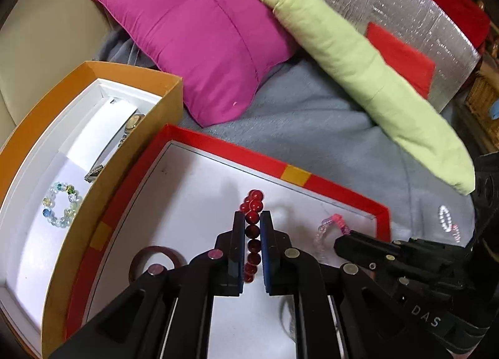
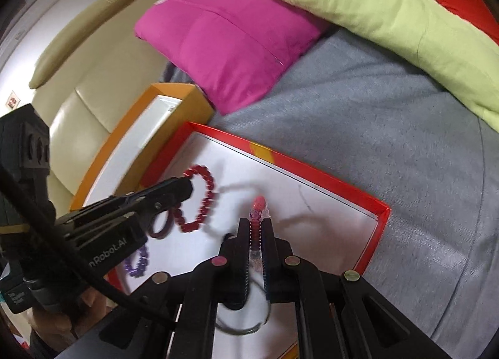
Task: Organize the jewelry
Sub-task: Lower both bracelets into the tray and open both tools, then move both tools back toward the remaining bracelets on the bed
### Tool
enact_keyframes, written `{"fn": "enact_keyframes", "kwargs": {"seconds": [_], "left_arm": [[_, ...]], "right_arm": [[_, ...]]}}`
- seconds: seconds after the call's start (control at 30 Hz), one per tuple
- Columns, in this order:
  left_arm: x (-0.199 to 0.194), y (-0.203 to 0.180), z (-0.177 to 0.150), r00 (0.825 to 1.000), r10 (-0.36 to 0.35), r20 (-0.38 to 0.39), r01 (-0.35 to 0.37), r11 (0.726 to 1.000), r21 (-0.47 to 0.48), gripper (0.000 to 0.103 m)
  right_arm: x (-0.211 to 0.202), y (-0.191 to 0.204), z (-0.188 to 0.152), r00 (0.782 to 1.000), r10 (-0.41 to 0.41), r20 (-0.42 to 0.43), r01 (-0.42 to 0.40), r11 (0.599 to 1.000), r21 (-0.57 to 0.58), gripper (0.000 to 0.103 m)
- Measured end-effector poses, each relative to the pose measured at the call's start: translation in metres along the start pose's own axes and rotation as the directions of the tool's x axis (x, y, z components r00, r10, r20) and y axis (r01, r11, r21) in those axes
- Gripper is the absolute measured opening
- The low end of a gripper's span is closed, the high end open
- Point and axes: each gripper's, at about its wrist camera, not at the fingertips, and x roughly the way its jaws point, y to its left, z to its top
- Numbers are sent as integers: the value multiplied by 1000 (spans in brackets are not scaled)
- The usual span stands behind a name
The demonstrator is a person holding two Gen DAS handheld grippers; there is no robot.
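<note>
My left gripper (image 1: 252, 217) is shut on a dark red bead bracelet (image 1: 253, 203), held above the white floor of the red-rimmed tray (image 1: 243, 148). That red bracelet (image 2: 202, 200) hangs as a loop from the left gripper (image 2: 187, 183) in the right wrist view. My right gripper (image 2: 257, 222) is shut on a pink and clear bead bracelet (image 2: 258, 207) over the same tray (image 2: 315, 172). The pink bracelet (image 1: 332, 223) and the right gripper (image 1: 340, 242) show at the left view's right. A purple bracelet (image 2: 138, 262) and a dark ring (image 2: 160, 225) lie in the tray.
An orange box (image 1: 140, 70) with a white lining stands left of the tray; it holds a pale blue-green bead bracelet (image 1: 60, 204) and a watch (image 1: 132, 123). A magenta pillow (image 1: 193, 35) and a green cushion (image 1: 358, 69) lie behind on a grey blanket (image 1: 312, 122). A white bead bracelet (image 1: 444, 218) rests on the blanket.
</note>
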Motion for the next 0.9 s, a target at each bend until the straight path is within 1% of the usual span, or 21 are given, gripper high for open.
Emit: {"fn": "enact_keyframes", "kwargs": {"seconds": [0.07, 0.17, 0.23, 0.37, 0.43, 0.47, 0.5, 0.53, 0.57, 0.6, 0.73, 0.77, 0.83, 0.9], "left_arm": [[3, -2, 0, 1000, 20, -2, -20, 1000, 15, 10], [7, -2, 0, 999, 52, -8, -51, 998, 29, 10], [9, -1, 1, 997, 77, -12, -77, 996, 35, 10], [6, 2, 2, 992, 126, -13, -126, 991, 36, 10], [1, 4, 3, 988, 153, -3, -153, 988, 36, 11], [0, 5, 4, 987, 159, -3, -159, 987, 32, 15], [-3, 7, 5, 986, 165, -6, -165, 986, 24, 27], [-7, 8, 6, 985, 171, -2, -171, 985, 15, 33], [-10, 10, 6, 984, 179, 7, -179, 984, 5, 42], [-15, 11, 7, 982, 188, 20, -188, 982, -7, 46], [-38, 14, 9, 979, 199, 48, -197, 980, -37, 46], [-46, 13, 9, 977, 205, 64, -203, 978, -37, 46], [-62, 5, 6, 972, 215, 97, -213, 977, -30, 46], [-78, -7, 1, 970, 202, 136, -199, 979, -35, 46]], "right_arm": [[7, -6, 1, 1000, -14, -17, 14, 1000, 8, 8], [9, -9, 3, 999, -33, -21, 33, 999, 5, 8], [9, -10, 4, 999, -39, -28, 39, 999, 6, 10], [2, -9, 7, 999, -47, -22, 47, 999, 8, 11], [-2, -8, 7, 999, -51, -17, 51, 999, 8, 25], [-6, -8, 6, 999, -50, -9, 50, 999, 7, 36], [-12, -8, 6, 999, -53, 4, 53, 999, 8, 49], [-17, -8, 5, 998, -53, 14, 53, 999, 9, 54], [-22, -8, 4, 998, -51, 22, 50, 999, 11, 55], [-29, -8, 3, 998, -47, 32, 47, 999, 14, 55], [-64, -13, -2, 996, -40, 85, 39, 999, 17, 55], [-77, -16, -5, 993, -42, 107, 40, 999, 17, 55], [-100, -26, -13, 989, -40, 141, 36, 999, 32, 55], [-122, -40, -24, 983, -49, 175, 39, 998, 57, 57]]}}
